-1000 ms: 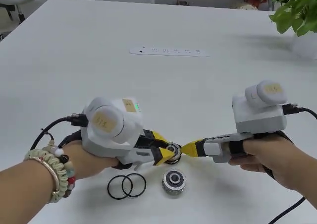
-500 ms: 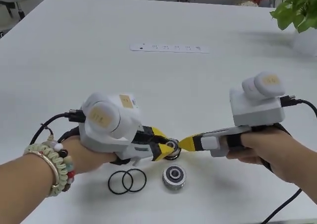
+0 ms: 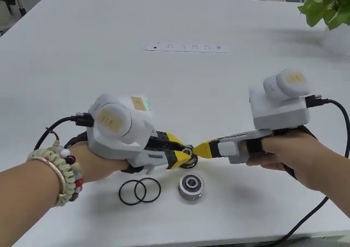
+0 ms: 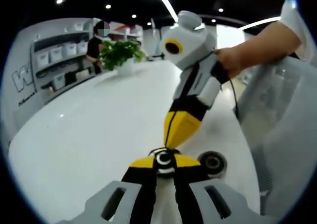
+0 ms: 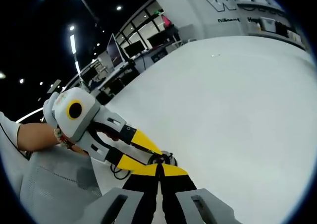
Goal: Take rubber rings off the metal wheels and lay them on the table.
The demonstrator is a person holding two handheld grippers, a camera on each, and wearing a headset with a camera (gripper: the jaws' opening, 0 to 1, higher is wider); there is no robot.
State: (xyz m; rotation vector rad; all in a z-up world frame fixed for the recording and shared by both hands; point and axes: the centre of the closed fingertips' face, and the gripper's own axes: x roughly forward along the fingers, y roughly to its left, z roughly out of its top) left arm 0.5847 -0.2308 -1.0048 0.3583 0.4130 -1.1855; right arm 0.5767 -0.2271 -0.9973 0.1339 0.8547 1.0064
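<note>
At 6 o'clock on the white worktop (image 3: 229, 94), head view: left gripper (image 3: 183, 158) clenched on a small silver metal wheel (image 3: 189, 159), held just above the surface. Meeting it from 3 o'clock, right gripper (image 3: 200, 148), jaws pressed together and yellow tips touching the wheel. Impossible to tell whether pinching a ring's edge or merely nosing against the rim. At 6 o'clock of the held wheel, a second silver metal wheel (image 3: 191, 186) lying flat on the worktop. Just beside that, at its 9 o'clock, two thin black rubber rings (image 3: 140, 191), overlapping, already laid down. Well apart at 12 o'clock, a white power strip (image 3: 186, 47); at 2 o'clock, a green leafy plant (image 3: 328, 6).

Step judged: peeling a ring off the held wheel.

Possible failures from here:
- ring snapping back onto the rim, through too shallow a pinch
- wheel twisting out of the left gripper under a sideways pull, then rolling off across the worktop
- freed ring flicking away on release under stretch

Hard to make out:
- any ring on the held wheel: masked by yellow jaws in the head view, small and blurred in both gripper views
- dark band around the second wheel's rim: ring or shadow, not discernible
</note>
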